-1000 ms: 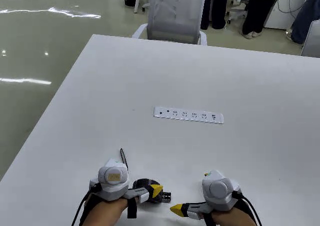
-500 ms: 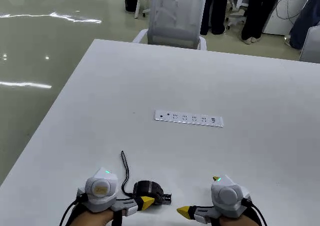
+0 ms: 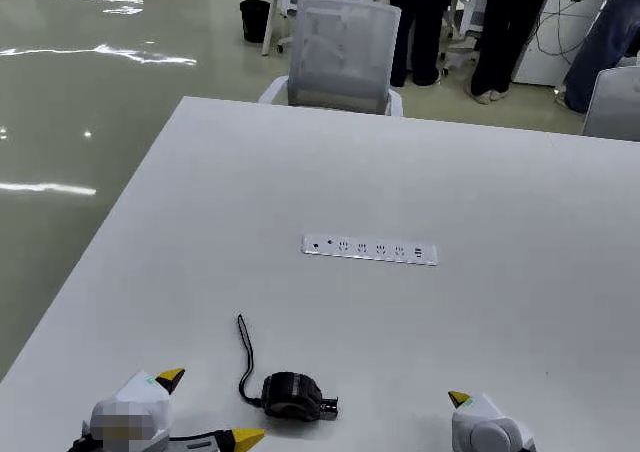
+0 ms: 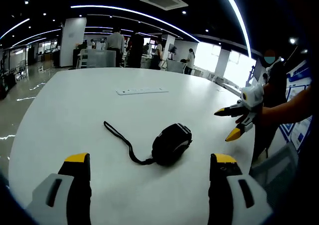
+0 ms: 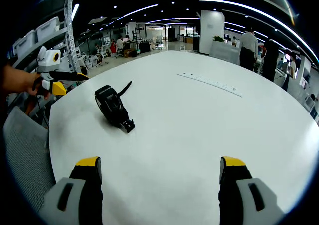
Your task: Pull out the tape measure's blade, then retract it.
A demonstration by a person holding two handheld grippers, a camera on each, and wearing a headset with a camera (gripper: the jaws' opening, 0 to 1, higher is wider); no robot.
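Whereas both grippers had stood close on the tape measure (image 3: 293,396) a sec. earlier, at time of inspection both had drawn back toward the near edge of the tabletop (image 3: 400,172); the item lay free, touched by neither. L. gripper (image 3: 208,407): jaws spread wide, nothing between them, just left of the case. R. gripper (image 5: 160,161): jaws likewise wide apart and empty, well to the right of the case.

Tape measure: dark case resting near the near edge, left of centre; blade end w/ hook at the case mouth, pointing right; no length of blade seen out. Lanyard (image 3: 245,357) trailed from the case toward the far edge. Judgement: blade is housed and the case released, so either the retract step is done or a fresh pull has yet to begin; cannot tell which from condition alone.

Clearances: left edge of tabletop well apart from the case; power strip (image 3: 369,249) mid-tabletop, well apart on the far side; bare surface to the right gave ample room for a pull in that direction. Chair (image 3: 343,42) stood at the far edge; no obstruction noted.
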